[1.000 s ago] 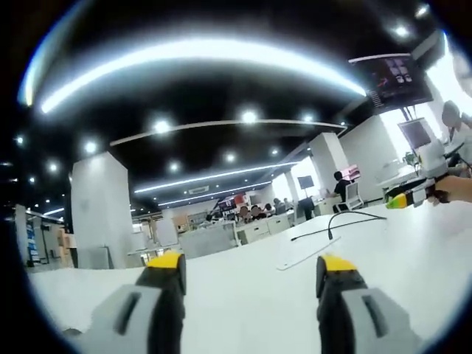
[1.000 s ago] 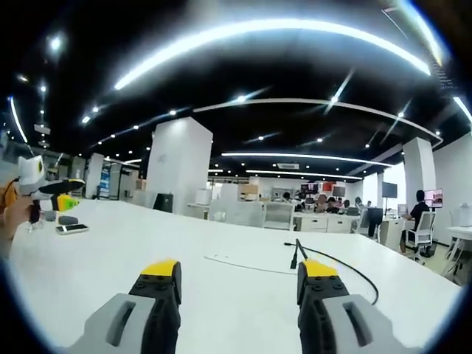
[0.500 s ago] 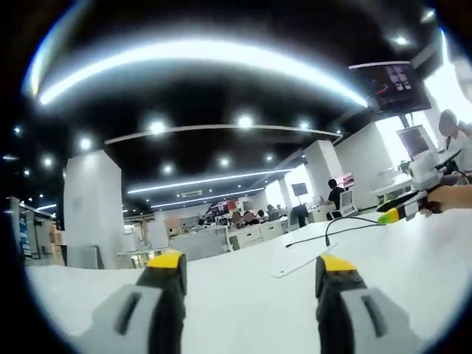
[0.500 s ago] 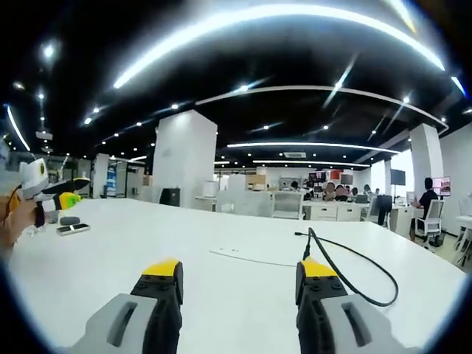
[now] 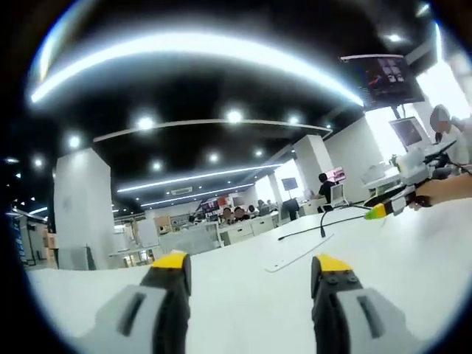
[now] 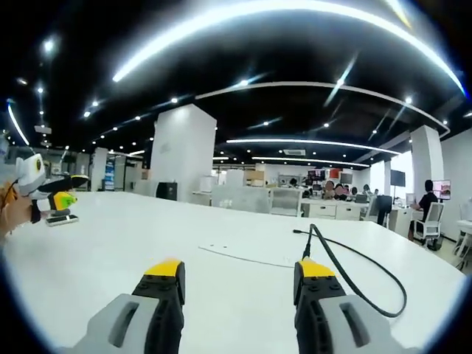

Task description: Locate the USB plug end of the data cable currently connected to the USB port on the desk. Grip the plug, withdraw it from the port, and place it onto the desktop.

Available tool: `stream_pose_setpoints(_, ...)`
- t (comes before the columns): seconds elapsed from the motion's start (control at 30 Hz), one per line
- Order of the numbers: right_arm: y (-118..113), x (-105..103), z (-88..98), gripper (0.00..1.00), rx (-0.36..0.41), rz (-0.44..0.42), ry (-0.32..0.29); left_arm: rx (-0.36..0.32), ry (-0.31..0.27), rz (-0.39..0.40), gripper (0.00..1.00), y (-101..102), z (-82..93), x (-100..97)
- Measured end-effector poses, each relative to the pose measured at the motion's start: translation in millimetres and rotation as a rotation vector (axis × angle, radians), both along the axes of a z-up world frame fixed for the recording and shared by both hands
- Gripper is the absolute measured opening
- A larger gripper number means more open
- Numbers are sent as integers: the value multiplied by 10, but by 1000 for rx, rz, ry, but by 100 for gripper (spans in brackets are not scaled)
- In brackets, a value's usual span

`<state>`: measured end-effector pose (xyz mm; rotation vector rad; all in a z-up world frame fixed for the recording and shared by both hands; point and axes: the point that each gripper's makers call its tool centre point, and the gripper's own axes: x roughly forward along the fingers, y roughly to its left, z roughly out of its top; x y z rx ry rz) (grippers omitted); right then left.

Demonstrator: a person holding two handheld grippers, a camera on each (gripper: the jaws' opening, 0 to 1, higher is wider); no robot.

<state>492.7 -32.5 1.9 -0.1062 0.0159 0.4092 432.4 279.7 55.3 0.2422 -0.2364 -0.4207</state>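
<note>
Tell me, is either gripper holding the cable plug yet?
No. The left gripper and right gripper are both open and empty; the cable lies untouched on the desk.

A thin black cable lies on the white table. It curls in a big loop, and one end stands straight up from the table, where its plug goes in.

One cable; one phone; one desk.
</note>
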Motion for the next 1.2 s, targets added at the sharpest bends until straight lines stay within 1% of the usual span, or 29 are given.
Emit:
stream_pose_setpoints(0.03,-2,20,-4,61,-1,-1,0,-12,-3,0,61,8,4,19)
stream_pose_setpoints(0.1,-7,67,-8,62,10,-6,2,-30,-2,-6,64,7,9,70)
stream_pose_setpoints(0.17,-22,134,-24,62,16,-16,14,-30,8,-12,66,-11,-11,112)
stream_pose_setpoints(0.27,-42,199,-48,62,21,-26,26,-13,31,-17,66,-42,-73,187)
stream_pose_setpoints(0.37,-79,265,-55,62,32,-34,33,-14,31,-18,67,-49,-88,237)
stream_pose_setpoints(0.47,-114,320,-74,62,38,-49,27,-24,39,-17,67,-49,-110,285)
stream_pose_setpoints(0.53,-128,349,-88,62,37,-54,26,-25,45,-18,67,-54,-129,312)
stream_pose_setpoints(0.6,-158,423,-125,62,33,-63,29,-16,54,-14,67,-53,-168,362)
stream_pose_setpoints(0.63,-168,451,-138,62,27,-67,28,-29,38,-6,67,-29,-163,389)
stream_pose_setpoints(0.73,-221,556,-178,62,-19,-92,12,-29,32,2,67,-11,-192,453)
stream_pose_setpoints(0.8,-254,624,-200,61,-15,-101,18,-20,31,9,67,1,-224,495)
stream_pose_setpoints(0.9,-279,690,-233,61,4,-106,30,-25,35,4,67,7,-265,532)
stream_pose_setpoints(0.97,-287,719,-259,60,0,-111,35,-18,47,4,67,6,-320,573)
stream_pose_setpoints(1.07,-311,771,-285,60,-11,-121,34,-18,54,2,67,5,-359,627)
stream_pose_setpoints(1.2,-359,836,-287,60,-7,-137,35,-18,64,-3,67,-11,-389,686)
